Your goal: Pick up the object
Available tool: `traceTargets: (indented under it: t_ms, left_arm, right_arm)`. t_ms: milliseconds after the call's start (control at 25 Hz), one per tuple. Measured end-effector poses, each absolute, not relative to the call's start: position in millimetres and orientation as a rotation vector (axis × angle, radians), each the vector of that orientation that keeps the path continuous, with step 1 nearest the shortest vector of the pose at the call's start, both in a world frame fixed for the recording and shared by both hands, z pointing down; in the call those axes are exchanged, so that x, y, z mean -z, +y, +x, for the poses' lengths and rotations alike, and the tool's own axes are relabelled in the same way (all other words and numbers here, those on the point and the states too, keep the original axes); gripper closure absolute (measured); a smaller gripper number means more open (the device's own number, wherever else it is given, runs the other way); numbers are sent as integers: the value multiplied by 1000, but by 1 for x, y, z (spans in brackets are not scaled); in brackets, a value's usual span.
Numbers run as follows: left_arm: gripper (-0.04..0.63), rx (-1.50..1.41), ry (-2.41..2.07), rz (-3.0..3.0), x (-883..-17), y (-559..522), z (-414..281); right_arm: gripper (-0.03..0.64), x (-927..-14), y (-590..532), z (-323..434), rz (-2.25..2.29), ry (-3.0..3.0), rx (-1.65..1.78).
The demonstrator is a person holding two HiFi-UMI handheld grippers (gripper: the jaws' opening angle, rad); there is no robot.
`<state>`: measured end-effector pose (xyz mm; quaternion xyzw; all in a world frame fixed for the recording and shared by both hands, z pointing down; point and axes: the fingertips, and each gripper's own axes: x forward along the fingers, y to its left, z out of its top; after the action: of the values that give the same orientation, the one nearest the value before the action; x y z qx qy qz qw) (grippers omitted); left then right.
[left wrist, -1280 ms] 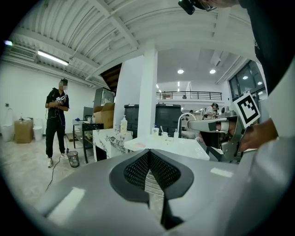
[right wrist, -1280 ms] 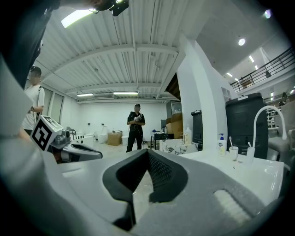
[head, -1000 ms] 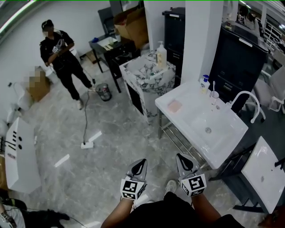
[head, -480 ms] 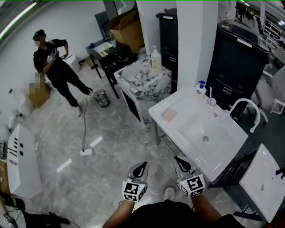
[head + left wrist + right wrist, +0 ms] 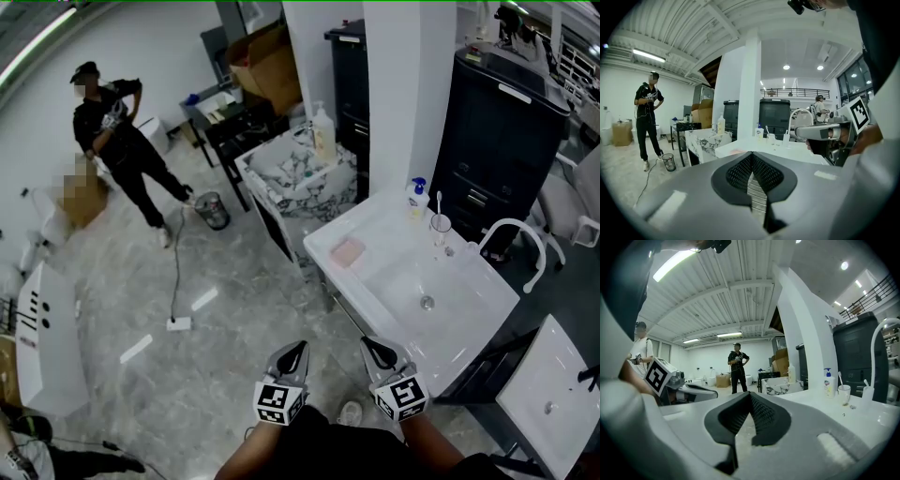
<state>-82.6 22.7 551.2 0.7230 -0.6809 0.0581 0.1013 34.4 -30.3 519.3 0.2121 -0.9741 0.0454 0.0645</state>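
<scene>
A white sink [image 5: 375,281] stands ahead and to the right of me. On its near-left corner lies a flat pink thing [image 5: 348,251]. At its back stand a pump bottle with a blue top [image 5: 413,200] and a cup holding a toothbrush [image 5: 440,223]. My left gripper [image 5: 289,359] and right gripper [image 5: 381,353] are held side by side at the bottom of the head view, short of the sink's front edge. Both are shut with nothing between the pads. The left gripper view shows the shut tips [image 5: 751,154] pointing at the sink; the right gripper view shows its own shut tips [image 5: 750,394].
A curved white tap [image 5: 525,246] rises at the sink's right. A marbled cabinet [image 5: 295,173] with a soap bottle [image 5: 323,136] stands behind it, beside a white pillar [image 5: 398,94] and dark cabinets [image 5: 506,131]. A person [image 5: 117,141] stands far left near a bin [image 5: 212,210]. A power strip [image 5: 179,323] lies on the floor.
The view has moved toward the sink, which now lies closer and further left. Both grippers stay shut and side by side, slightly lower in the head view. The far person shifted a little.
</scene>
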Motion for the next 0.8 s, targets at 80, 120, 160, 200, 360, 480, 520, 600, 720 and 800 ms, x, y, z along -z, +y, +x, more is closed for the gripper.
traceTargets:
  t_ms: [80, 120, 160, 200, 360, 480, 520, 600, 720, 800]
  left_arm:
    - [577, -172, -2011, 2120, -551, 17, -84]
    - [577, -175, -2016, 2107, -551, 15, -86]
    - [577, -175, -2018, 2098, -551, 12, -89]
    - [577, -170, -2016, 2096, -553, 9, -91]
    - [577, -164, -1989, 2104, -560, -12, -101]
    - [577, -173, -1965, 2131, -558, -35, -110]
    - [577, -173, -1957, 2141, -558, -44, -114]
    - [577, -176, -1942, 2160, -557, -63, -125]
    - [577, -206, -1913, 2193, -558, -90, -139]
    - [577, -230, -1897, 2213, -558, -107, -150]
  right_arm:
    - [614, -526, -34, 32, 617, -2929, -156]
    - [614, -529, -36, 30, 608, -2923, -163]
    - [614, -531, -39, 28, 605, -2920, -168]
    - [614, -533, -42, 27, 608, -2918, -171]
    - [614, -535, -61, 18, 633, -2911, -170]
    - [614, -537, -83, 10, 663, -2897, -199]
    - [614, -537, -92, 6, 678, -2895, -216]
    - [614, -537, -110, -4, 711, -2891, -242]
    - [614, -536, -135, -20, 750, -2882, -264]
    - [614, -534, -149, -31, 769, -2873, -268]
